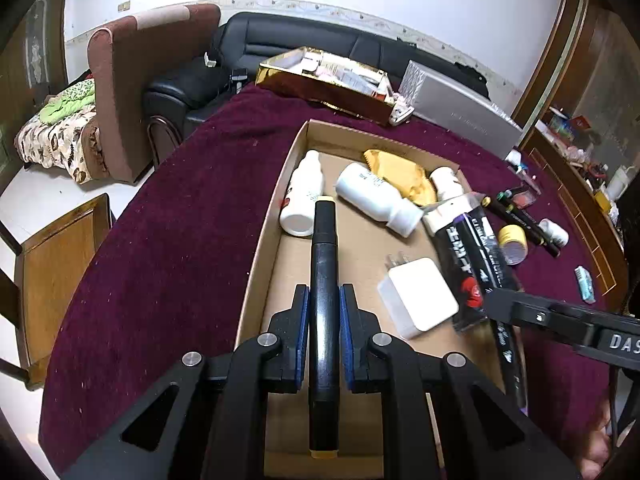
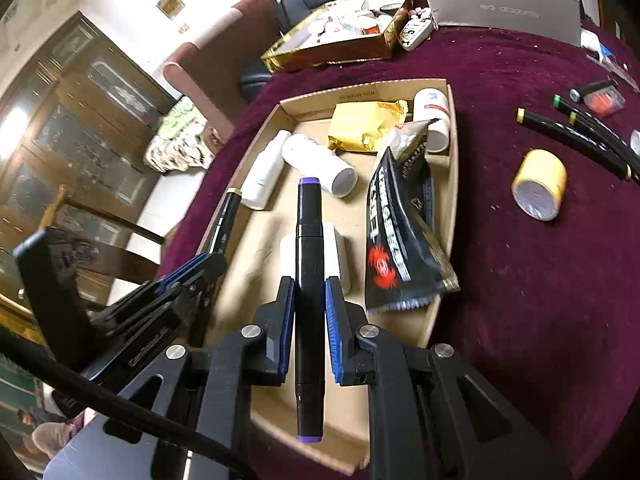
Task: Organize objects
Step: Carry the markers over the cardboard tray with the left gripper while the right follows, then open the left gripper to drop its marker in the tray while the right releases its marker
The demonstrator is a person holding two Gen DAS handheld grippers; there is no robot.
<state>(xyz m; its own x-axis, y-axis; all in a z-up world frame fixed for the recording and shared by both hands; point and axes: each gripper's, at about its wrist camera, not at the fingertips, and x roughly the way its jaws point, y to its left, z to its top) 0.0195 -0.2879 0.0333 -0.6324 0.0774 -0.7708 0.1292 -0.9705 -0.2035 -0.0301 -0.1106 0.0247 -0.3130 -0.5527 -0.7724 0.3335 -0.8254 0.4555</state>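
Left wrist view: the left claw (image 1: pixel 325 300) is clamped on a black marker with yellow end caps (image 1: pixel 324 280), held lengthwise above the open brown cardboard box (image 1: pixel 256 248) on the maroon-clothed bench (image 1: pixel 168 240). To set it down well, I would lower it until the barrel lies flat on the bare cardboard floor near the box's left wall, then part the pads, so it cannot roll into the bottles. The box holds two white plastic bottles lying on their sides (image 1: pixel 372 198), a gold foil packet (image 1: pixel 404 176), a third white bottle (image 1: pixel 446 182) at the far right corner, a white plug-in charger block (image 1: pixel 420 298) and a black snack packet with a red crab print (image 1: pixel 466 276).

Right wrist view: the right claw (image 2: pixel 310 308) grips a black marker with purple end caps (image 2: pixel 308 280) over the same box, above the charger. It should probably go down parallel to the first marker, clear of the black packet. Outside the box, black markers (image 2: pixel 576 136) and a yellow tape roll (image 2: pixel 540 184) lie on the cloth. The gold-sided tray (image 2: pixel 332 54) farther back holds small items, too blurred to name.
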